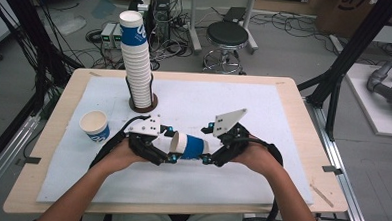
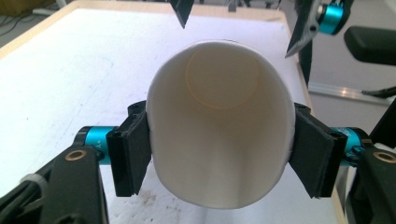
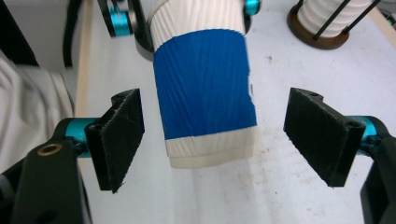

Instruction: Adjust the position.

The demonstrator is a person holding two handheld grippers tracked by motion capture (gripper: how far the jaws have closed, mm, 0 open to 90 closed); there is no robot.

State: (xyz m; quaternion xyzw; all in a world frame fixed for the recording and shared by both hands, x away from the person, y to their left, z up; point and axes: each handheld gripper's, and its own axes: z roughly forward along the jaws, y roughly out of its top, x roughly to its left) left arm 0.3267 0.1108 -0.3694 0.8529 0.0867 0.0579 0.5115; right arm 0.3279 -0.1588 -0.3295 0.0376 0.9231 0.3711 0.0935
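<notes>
Paper cup lies level, mouth toward left gripper

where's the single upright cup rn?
High view: the single cup stands on the white mat at left, beside the left gripper, nearer than the cup stack.

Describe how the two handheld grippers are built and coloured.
Both the left gripper and the right gripper have black frames, flat black jaw pads, cyan metal fittings and brass-coloured pivot bushings. Each carries a pale three-cornered plate on top, and a black cable trails back along each bare forearm.
</notes>
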